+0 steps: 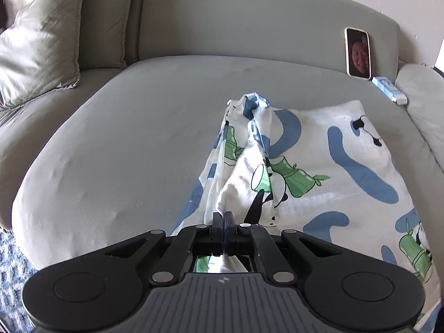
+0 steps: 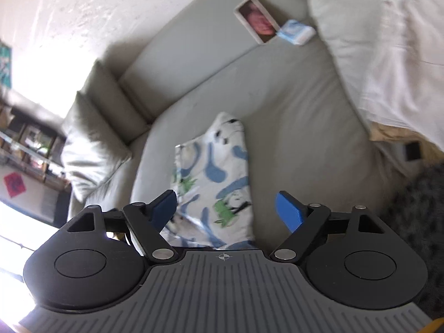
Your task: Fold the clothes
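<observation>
My left gripper (image 1: 222,216) is clamped on a bunched fold of the panda-print garment (image 1: 319,166), which lies on the grey sofa seat (image 1: 125,138) — the pinched cloth rises in a ridge towards the backrest. My right gripper (image 2: 226,208) hangs above the same garment with its jaws spread wide, nothing between them — a phone (image 1: 358,52) leans against the backrest.
</observation>
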`<action>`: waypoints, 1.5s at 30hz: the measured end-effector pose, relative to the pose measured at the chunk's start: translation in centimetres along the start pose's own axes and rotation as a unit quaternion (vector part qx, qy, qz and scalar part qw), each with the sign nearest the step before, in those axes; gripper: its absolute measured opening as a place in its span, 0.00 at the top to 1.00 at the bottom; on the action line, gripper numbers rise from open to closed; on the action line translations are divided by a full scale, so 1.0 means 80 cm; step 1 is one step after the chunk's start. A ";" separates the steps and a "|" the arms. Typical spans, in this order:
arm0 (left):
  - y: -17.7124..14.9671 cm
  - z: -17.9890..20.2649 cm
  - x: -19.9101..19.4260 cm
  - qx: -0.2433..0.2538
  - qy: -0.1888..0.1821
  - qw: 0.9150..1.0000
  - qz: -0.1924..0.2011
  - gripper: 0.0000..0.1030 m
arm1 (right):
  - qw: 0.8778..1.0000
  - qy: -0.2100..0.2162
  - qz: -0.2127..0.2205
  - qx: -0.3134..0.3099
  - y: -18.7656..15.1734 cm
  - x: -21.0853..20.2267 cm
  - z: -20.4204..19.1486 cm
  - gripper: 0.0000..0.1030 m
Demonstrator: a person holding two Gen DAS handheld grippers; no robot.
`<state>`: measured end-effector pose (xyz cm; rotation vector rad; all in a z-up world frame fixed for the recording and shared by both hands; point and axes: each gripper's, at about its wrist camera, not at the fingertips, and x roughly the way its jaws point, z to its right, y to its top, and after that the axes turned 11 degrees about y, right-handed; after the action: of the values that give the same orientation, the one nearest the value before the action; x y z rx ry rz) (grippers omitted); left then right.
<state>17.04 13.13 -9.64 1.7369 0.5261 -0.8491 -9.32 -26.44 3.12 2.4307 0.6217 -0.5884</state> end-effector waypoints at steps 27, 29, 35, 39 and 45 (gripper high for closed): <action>0.013 -0.058 0.007 -0.095 -0.059 0.993 -0.035 0.17 | 0.992 0.052 -0.108 0.037 -0.006 0.204 0.121 0.17; 0.014 -0.059 0.015 -0.101 -0.065 0.992 -0.040 0.17 | 0.992 0.059 -0.105 0.045 -0.002 0.216 0.126 0.17; 0.024 -0.074 0.059 -0.144 -0.150 0.973 -0.098 0.15 | 0.978 0.129 -0.113 0.116 0.015 0.259 0.150 0.17; 0.031 -0.080 0.077 -0.154 -0.165 0.967 -0.121 0.15 | 0.972 0.148 -0.120 0.139 0.023 0.289 0.156 0.19; 0.039 -0.062 0.095 -0.086 -0.198 0.964 -0.153 0.04 | 0.965 0.173 -0.137 0.142 0.031 0.324 0.152 0.23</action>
<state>25.57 16.31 -12.62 1.2990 0.5841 -1.2949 9.43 -27.96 -18.64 2.7691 1.0971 -0.3779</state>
